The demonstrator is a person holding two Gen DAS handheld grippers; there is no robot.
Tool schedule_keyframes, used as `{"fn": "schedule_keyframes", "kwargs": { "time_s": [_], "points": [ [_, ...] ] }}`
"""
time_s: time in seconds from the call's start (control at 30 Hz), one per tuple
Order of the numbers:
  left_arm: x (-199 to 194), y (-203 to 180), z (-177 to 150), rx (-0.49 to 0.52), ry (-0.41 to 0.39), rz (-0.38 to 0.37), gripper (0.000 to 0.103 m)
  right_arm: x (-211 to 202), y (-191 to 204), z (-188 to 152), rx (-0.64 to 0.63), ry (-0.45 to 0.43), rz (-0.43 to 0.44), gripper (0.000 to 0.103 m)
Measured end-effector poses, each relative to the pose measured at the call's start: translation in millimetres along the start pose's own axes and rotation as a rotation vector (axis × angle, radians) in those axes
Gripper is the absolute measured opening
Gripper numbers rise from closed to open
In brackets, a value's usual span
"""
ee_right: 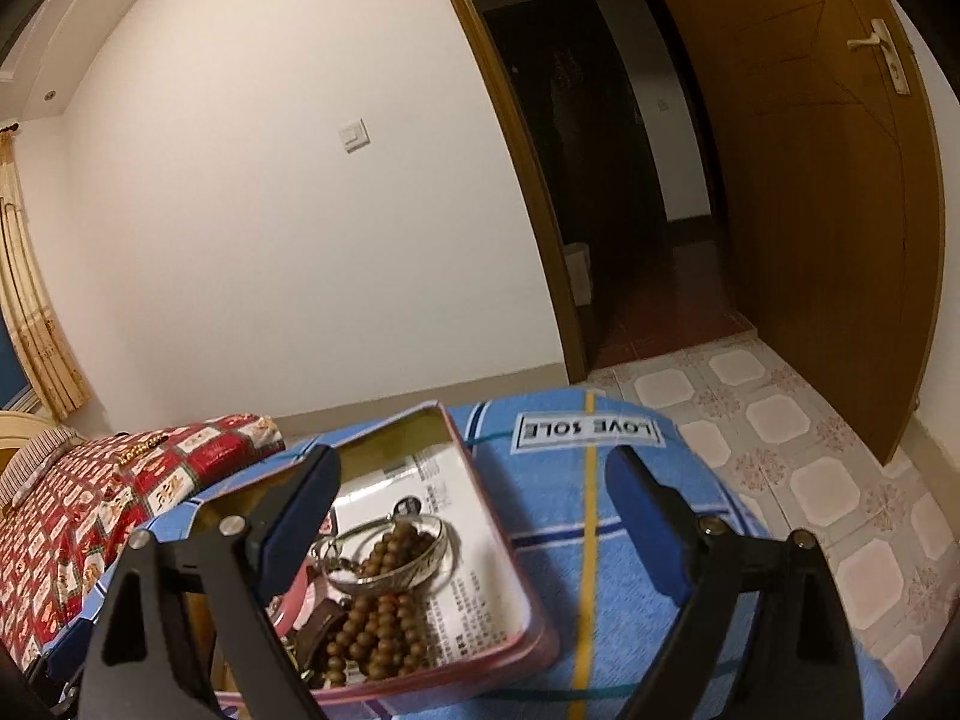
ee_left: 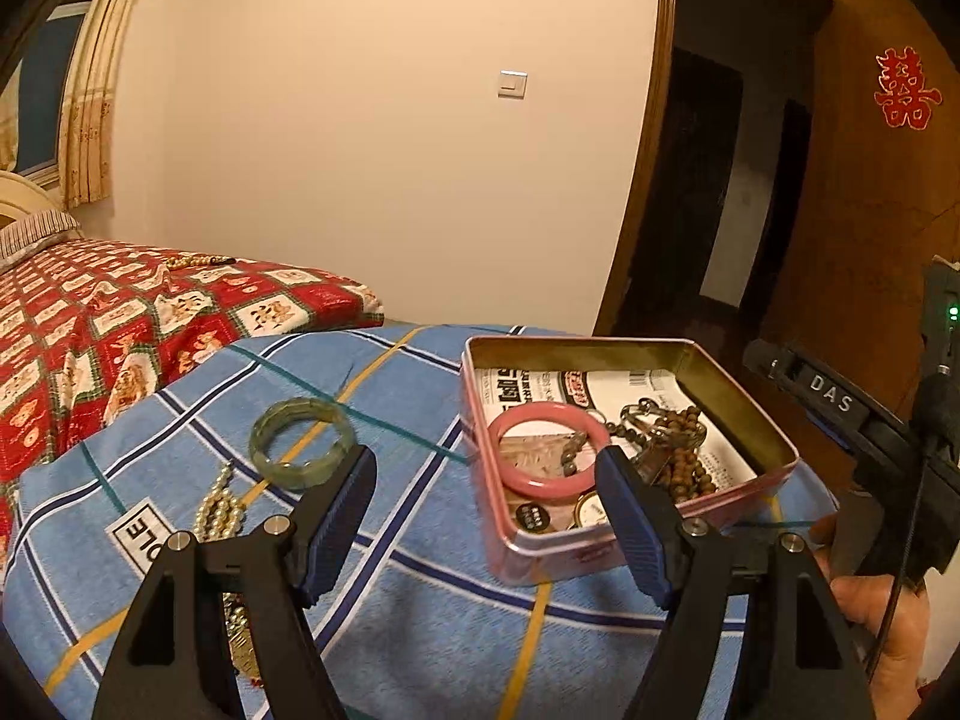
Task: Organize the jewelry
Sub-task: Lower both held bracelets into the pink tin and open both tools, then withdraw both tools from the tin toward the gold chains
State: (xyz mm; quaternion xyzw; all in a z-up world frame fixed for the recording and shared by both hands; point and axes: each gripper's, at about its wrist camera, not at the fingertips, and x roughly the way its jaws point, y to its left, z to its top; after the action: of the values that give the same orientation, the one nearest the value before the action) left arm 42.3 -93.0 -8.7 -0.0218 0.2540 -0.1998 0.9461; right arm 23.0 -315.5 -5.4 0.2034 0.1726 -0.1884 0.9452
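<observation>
Both grippers, left (ee_left: 486, 498) and right (ee_right: 474, 501), jaws spread wide and empty above a pink tin (ee_left: 744, 414) of jewelry; green bangle (ee_left: 300, 441) beside the left jaws.

The left gripper (ee_left: 486, 480) has two black angular arms with triangular cut-outs, each ending in a dark blue ribbed pad (ee_left: 339, 525). Round silver screws (ee_left: 179, 540) sit at the arm joints. The right gripper (ee_right: 474, 516) is built the same way: black linkage arms, silver screws (ee_right: 231, 525), and dark blue pads (ee_right: 651, 531). Seen from the left wrist camera, its black body carries a raised "DAS" marking (ee_left: 831, 393), a small green light (ee_left: 953, 312) and a thin black cable (ee_left: 900, 546).
</observation>
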Motion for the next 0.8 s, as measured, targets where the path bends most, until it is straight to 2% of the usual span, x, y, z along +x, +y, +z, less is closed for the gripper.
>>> {"fn": "schedule_keyframes", "kwargs": {
  "time_s": [0.13,0.43,0.6,0.8],
  "points": [
    [2,1,-3,0.008,0.037,0.008,0.075,-10,2,-7,0.003,0.007,0.001,0.092],
    [-16,2,-11,0.030,0.012,-0.003,0.075,-31,14,-22,-0.027,-0.002,0.005,0.092],
    [-24,19,-13,-0.007,0.023,0.016,0.075,-39,24,-30,-0.042,0.005,0.027,0.092],
    [-41,62,-13,-0.073,0.048,0.056,0.075,-43,45,-41,-0.095,0.039,0.097,0.088]
  ]
}}
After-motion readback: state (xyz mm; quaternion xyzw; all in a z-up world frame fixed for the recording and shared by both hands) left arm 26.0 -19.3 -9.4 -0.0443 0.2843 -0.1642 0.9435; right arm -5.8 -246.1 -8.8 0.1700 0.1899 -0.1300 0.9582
